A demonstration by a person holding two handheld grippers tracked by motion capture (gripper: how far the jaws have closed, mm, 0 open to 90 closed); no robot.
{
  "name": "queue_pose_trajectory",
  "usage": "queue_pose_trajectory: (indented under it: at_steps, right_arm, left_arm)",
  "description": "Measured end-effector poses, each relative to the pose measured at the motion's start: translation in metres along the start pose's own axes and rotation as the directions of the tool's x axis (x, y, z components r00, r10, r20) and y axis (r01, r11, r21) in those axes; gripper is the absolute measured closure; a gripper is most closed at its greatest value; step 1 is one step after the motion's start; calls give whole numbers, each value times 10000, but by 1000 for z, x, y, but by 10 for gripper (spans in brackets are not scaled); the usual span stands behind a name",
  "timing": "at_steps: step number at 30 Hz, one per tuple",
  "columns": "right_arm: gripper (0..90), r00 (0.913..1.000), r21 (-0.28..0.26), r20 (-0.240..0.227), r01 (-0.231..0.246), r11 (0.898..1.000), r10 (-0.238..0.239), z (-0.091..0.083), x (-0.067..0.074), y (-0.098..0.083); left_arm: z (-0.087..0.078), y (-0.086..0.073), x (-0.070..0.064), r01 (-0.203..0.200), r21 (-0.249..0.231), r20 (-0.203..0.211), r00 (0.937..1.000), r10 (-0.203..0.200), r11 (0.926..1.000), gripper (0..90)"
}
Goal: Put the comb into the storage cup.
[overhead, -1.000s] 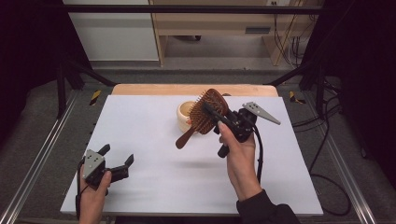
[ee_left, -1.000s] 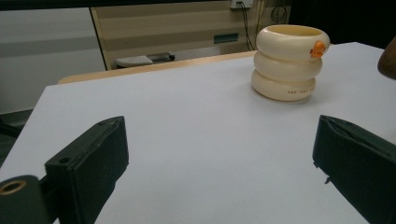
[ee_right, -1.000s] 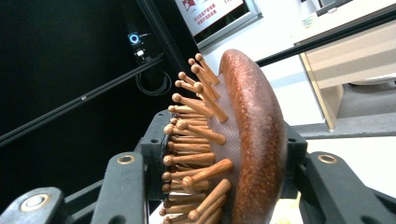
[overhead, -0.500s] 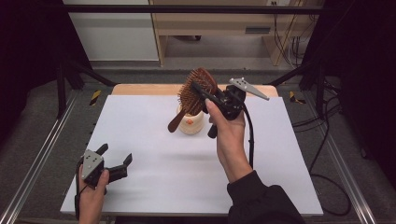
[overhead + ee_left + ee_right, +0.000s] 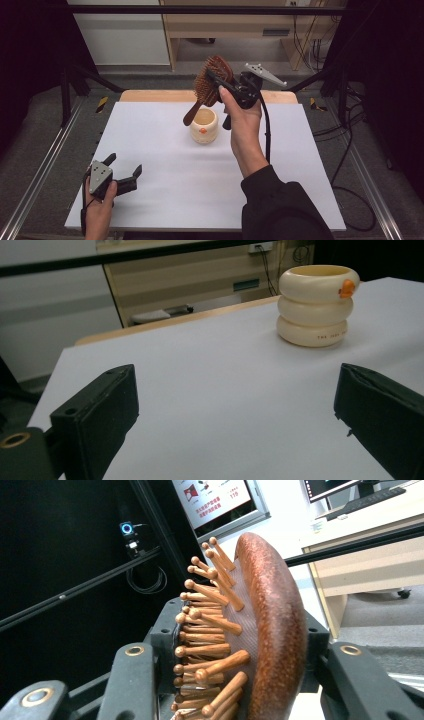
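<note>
A brown wooden hairbrush (image 5: 211,80) with peg bristles hangs above the back of the table, its handle pointing down and left. My right gripper (image 5: 216,79) is shut on the brush head; in the right gripper view the hairbrush (image 5: 260,640) stands between the two black jaws, bristles to the left. Below it on the white table (image 5: 165,170) stands a cream ringed cup (image 5: 203,125) with an orange mark. That cup (image 5: 317,305) shows far right in the left gripper view. My left gripper (image 5: 125,172) rests low at the front left, open, nothing between its jaws.
A wooden strip (image 5: 150,96) runs along the table's far edge. Metal frame rails (image 5: 45,165) flank both sides. Cabinets (image 5: 220,25) and cables stand behind the table.
The right hand has lifted the hairbrush up and toward the back left, away from the cup. The left gripper has stayed in place.
</note>
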State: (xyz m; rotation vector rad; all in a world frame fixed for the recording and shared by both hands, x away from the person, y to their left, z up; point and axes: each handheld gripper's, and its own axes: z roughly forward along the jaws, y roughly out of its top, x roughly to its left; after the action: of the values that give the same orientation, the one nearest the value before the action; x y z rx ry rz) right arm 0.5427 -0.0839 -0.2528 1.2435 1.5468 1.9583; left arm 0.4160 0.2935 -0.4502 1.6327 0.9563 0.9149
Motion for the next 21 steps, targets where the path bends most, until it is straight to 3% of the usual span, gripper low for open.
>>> queue_pose_trajectory:
  at_steps: [1,3,7,11,21]
  right_arm:
    - [512,10000,13,42,18,10000,-18,1,-1,1]
    - [512,9999,-1,140,27,10000,-27,2,-3,3]
    - [512,9996,-10,296,-23,10000,23,5,-9,5]
    - [512,9991,-28,408,-63,10000,64,7,-13,7]
    - [511,9980,-21,616,-115,9999,116,12,-18,11]
  left_arm:
    - [0,0,0,-96,-30,-12,10000,96,9999,36]
    - [-1,1,0,191,26,-30,9998,-191,9998,36]
    - [0,0,0,202,55,-87,9998,-202,9998,38]
    - [1,0,1,473,91,-125,9988,-472,9988,39]
    - [1,-1,3,629,123,-171,9979,-627,9979,42]
